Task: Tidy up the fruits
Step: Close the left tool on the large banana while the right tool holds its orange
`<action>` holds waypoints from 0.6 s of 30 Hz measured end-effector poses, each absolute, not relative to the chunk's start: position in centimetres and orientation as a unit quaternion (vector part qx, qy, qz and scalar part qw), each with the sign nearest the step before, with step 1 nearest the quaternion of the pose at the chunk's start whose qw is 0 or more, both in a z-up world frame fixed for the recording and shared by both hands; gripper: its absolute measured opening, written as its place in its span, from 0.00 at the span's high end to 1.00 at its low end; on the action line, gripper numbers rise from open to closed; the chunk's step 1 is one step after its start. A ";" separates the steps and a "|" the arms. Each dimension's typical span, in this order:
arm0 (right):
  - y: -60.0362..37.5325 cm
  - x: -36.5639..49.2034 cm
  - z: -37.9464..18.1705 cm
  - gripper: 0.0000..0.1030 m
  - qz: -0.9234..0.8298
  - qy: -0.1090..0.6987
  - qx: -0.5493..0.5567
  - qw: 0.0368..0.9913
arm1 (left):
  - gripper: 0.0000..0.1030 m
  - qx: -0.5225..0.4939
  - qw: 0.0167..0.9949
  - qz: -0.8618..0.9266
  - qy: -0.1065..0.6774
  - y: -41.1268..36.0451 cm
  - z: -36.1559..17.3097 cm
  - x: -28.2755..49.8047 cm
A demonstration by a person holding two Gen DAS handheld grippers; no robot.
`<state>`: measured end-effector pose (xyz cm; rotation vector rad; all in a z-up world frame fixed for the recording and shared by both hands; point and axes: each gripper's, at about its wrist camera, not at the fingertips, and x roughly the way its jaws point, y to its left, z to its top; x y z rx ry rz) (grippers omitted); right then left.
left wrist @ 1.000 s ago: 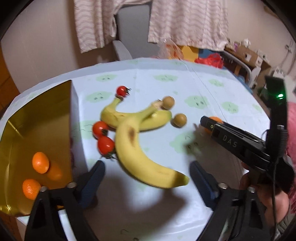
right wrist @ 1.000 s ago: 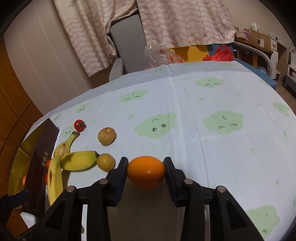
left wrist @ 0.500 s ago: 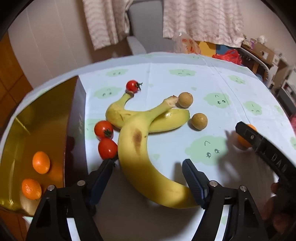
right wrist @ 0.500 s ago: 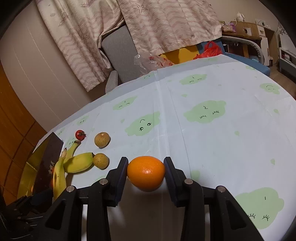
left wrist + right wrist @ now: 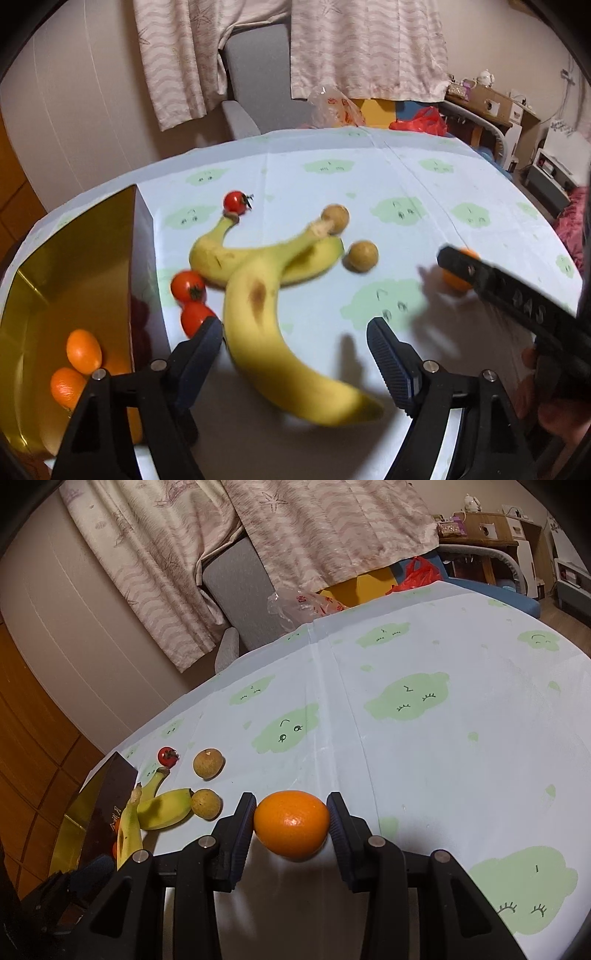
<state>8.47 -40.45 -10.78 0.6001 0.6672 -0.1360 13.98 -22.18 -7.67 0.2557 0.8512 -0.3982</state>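
A worktop (image 5: 406,177) covered in a pale blue cloth printed with green clouds is filling both views, with curtains (image 5: 303,535) hanging behind it and a grey chair (image 5: 236,587) standing at its far edge. A gold box (image 5: 74,266) with a dark outer wall is sitting at the left edge of the worktop, and two oranges (image 5: 75,365) are lying inside it, touching each other near the front corner. The left gripper (image 5: 295,354) is hanging low over the worktop with its fingers (image 5: 201,347) spread wide, and a large banana (image 5: 266,325) is lying between them without touching either pad as far as the left wrist view shows. The right gripper (image 5: 291,825) is reaching in from the right, its fingers (image 5: 240,823) closing on a single orange (image 5: 291,825) and holding it just above the cloth, well apart from the box. A smaller banana (image 5: 221,254) is lying partly under the stem end of the large one, the two crossing. Two tomatoes (image 5: 190,301) are sitting against each other between the box wall and the bananas, the nearer one partly hidden behind the left finger. Two round tan fruits are resting beyond the bananas, one (image 5: 335,218) touching the large banana's stem and the other (image 5: 363,256) just beside the smaller banana's tip. A third tomato (image 5: 236,202) is sitting at the smaller banana's stem.
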 end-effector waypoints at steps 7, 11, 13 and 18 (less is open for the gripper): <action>-40.6 8.4 -11.0 0.61 -0.062 0.320 0.295 0.898 | 0.13 0.162 0.874 -0.191 0.417 -23.2 -7.0 17.9; -40.9 8.2 -11.1 0.61 -0.057 0.317 0.303 0.897 | 0.43 0.178 0.857 -0.186 0.446 -23.1 -8.6 19.0; -40.9 8.2 -11.2 0.61 -0.056 0.316 0.304 0.897 | 0.52 0.198 0.860 -0.184 0.432 -23.3 -8.7 18.4; -40.9 8.2 -11.1 0.61 -0.056 0.314 0.306 0.897 | 0.68 0.170 0.866 -0.196 0.428 -22.0 -8.4 17.8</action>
